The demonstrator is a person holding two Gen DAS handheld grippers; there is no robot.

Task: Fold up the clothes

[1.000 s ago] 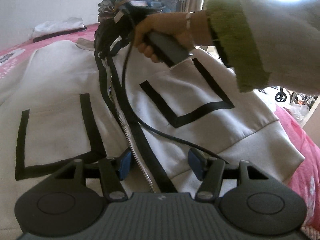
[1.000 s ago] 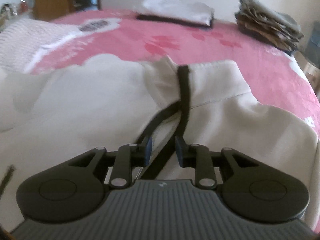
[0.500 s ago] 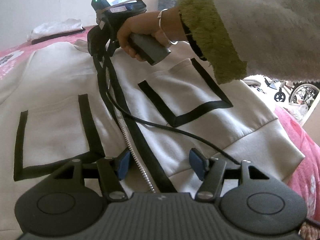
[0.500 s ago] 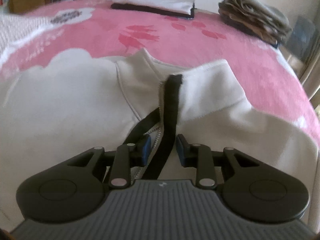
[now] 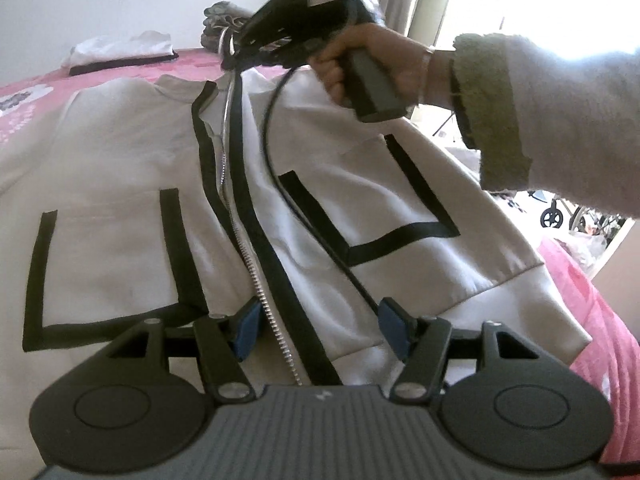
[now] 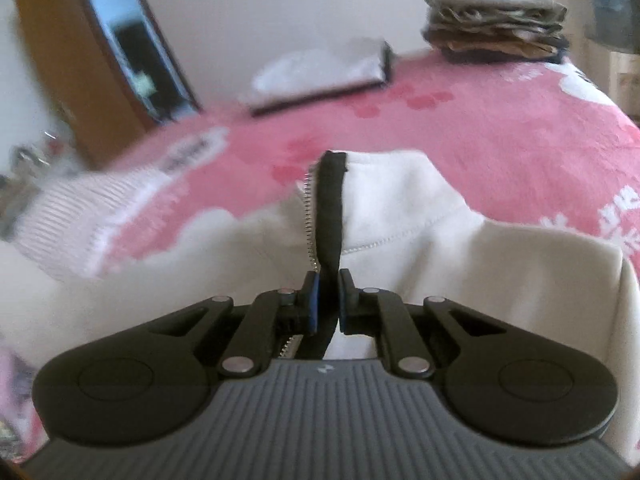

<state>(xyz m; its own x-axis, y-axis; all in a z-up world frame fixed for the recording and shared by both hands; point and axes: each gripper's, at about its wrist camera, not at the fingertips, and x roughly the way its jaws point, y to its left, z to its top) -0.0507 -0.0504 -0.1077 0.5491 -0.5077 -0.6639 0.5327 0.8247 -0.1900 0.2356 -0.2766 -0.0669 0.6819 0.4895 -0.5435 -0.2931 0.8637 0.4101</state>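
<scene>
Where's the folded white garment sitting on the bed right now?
The folded white garment lies at the bed's far edge by the wall, beyond the jacket's collar. In the right wrist view it sits left of the stack of folded clothes.

One jacket [image 5: 132,184], two folded piles [image 6: 496,20], two grippers [image 5: 320,332].

No wording could be read anywhere. The pink bedspread [image 6: 500,128] carried dark lettering on a white patch [image 6: 192,152] and pale characters at its right edge [image 6: 616,220], both too blurred to make out.
</scene>
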